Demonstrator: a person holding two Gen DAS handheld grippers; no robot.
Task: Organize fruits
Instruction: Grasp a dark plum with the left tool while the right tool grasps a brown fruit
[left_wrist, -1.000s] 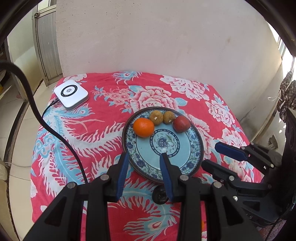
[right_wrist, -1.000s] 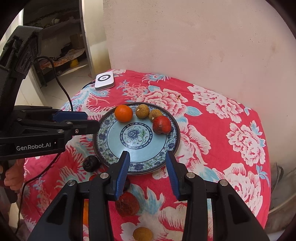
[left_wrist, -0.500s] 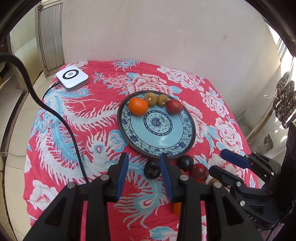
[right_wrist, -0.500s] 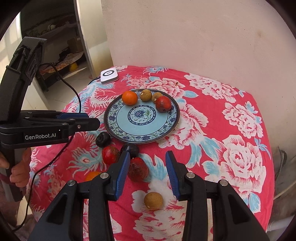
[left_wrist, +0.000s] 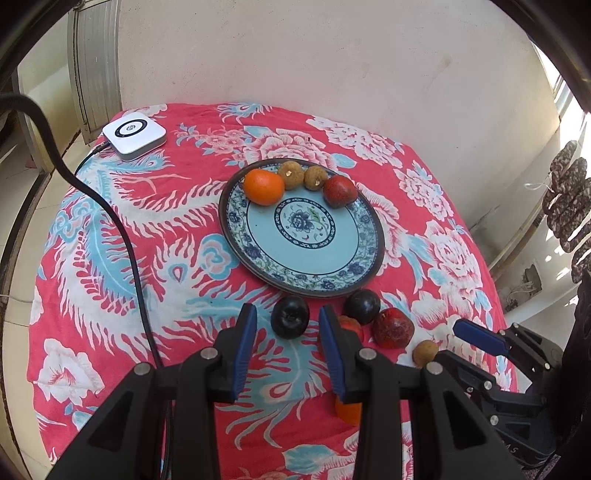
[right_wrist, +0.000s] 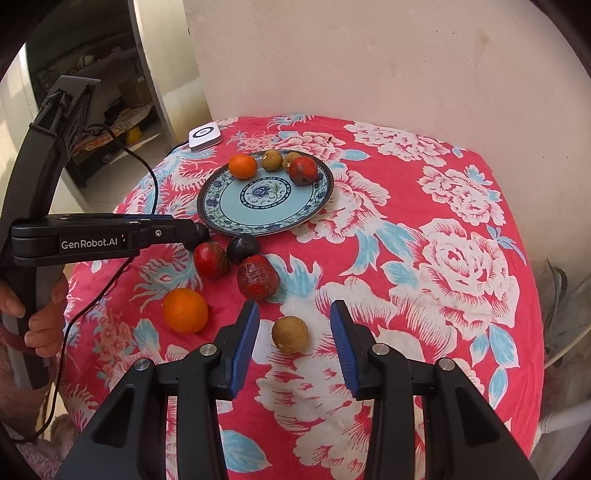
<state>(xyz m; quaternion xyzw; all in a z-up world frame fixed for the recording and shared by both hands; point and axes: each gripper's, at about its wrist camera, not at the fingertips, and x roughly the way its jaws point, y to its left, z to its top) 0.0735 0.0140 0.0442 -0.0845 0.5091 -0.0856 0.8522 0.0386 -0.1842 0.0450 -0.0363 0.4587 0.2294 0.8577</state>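
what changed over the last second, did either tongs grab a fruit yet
Both tongs pulled back from the plate, so the loose fruit in front of it came into view. The left tongs now line up on a dark plum, the right tongs on a small brown fruit. Both are open; nothing has been grabbed. The four fruits on the plate and the white box stayed put.

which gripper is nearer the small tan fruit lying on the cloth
Right. The right gripper is open around the tan fruit; the left gripper is open at a dark plum farther off.
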